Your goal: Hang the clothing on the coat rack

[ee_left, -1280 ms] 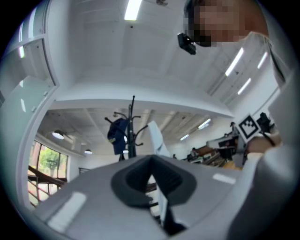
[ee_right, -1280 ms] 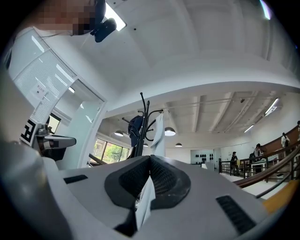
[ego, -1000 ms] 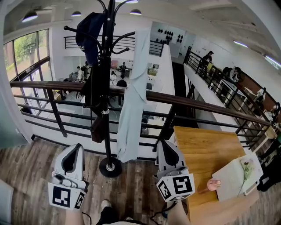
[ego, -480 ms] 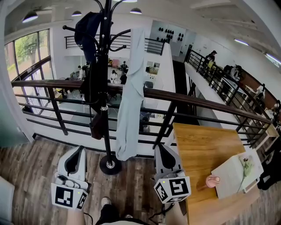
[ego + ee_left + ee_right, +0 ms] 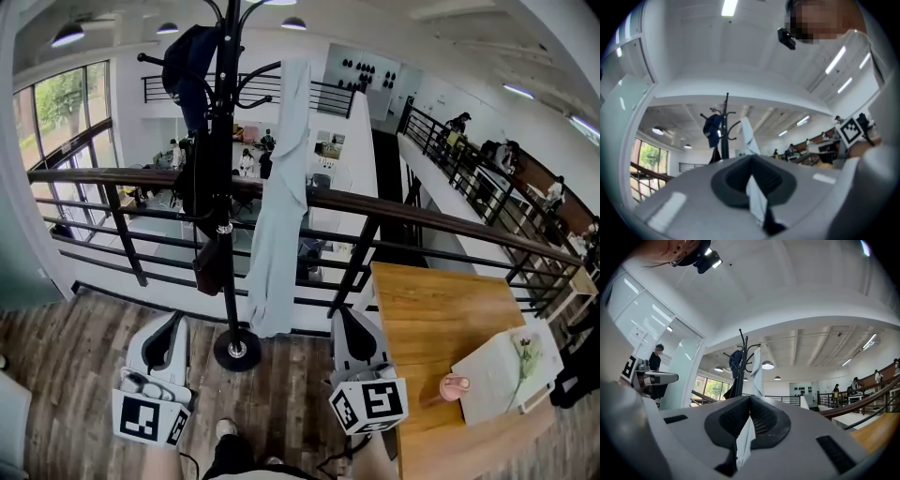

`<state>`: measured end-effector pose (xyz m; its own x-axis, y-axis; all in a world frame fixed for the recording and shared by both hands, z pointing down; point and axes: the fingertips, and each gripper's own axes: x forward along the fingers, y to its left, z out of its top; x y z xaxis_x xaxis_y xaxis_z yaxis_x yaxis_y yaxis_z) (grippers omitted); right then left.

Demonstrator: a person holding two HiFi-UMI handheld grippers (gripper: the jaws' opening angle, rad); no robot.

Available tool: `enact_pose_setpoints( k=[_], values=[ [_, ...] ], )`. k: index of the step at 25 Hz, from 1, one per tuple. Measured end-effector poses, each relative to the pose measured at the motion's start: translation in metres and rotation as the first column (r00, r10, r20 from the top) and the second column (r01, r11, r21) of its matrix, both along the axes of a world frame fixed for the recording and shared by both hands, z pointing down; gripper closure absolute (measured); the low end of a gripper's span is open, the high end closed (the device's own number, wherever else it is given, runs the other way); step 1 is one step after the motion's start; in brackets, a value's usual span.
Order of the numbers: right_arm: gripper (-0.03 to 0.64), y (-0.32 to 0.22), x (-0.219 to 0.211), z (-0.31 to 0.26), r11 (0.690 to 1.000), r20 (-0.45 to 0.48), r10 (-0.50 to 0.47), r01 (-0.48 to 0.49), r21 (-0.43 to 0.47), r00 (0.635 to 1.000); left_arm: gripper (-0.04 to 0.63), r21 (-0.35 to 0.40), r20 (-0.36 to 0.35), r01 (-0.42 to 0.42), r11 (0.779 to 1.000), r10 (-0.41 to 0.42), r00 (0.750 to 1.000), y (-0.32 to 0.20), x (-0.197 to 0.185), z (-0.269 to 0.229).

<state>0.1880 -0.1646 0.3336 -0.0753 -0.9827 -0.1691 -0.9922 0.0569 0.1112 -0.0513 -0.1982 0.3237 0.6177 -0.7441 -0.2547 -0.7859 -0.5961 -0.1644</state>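
Observation:
A black coat rack [image 5: 225, 234] stands on the wood floor in front of a railing. A long pale blue garment [image 5: 281, 206] hangs from one of its upper hooks, down to near the base [image 5: 236, 350]. A navy garment [image 5: 190, 66] and a dark bag hang on the rack's left side. My left gripper [image 5: 174, 323] is low, left of the base, and shut with nothing in it. My right gripper [image 5: 348, 317], right of the base, is also shut and empty. Both point up at the rack [image 5: 726, 126] [image 5: 743, 362], apart from the pale garment [image 5: 749, 138] [image 5: 757, 373].
A dark metal railing [image 5: 422, 220] runs behind the rack, with a drop to a lower floor beyond it. A wooden table [image 5: 441, 319] at the right holds an open book [image 5: 502, 370] and a pink cup [image 5: 457, 386]. The person's shoe [image 5: 225, 433] shows below.
Both grippers have sunk slightly lower in the head view. The pale garment still hangs on the rack, unchanged.

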Motion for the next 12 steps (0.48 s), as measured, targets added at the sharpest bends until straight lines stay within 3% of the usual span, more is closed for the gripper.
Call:
enact_pose_setpoints(
  k=[12],
  values=[
    [0.617, -0.01, -0.009, -0.002, 1.0, 0.005, -0.015, 0.015, 0.007, 1.0, 0.589, -0.006, 0.002, 0.01, 1.0, -0.01, 1.0, -0.007, -0.007, 0.003]
  ],
)
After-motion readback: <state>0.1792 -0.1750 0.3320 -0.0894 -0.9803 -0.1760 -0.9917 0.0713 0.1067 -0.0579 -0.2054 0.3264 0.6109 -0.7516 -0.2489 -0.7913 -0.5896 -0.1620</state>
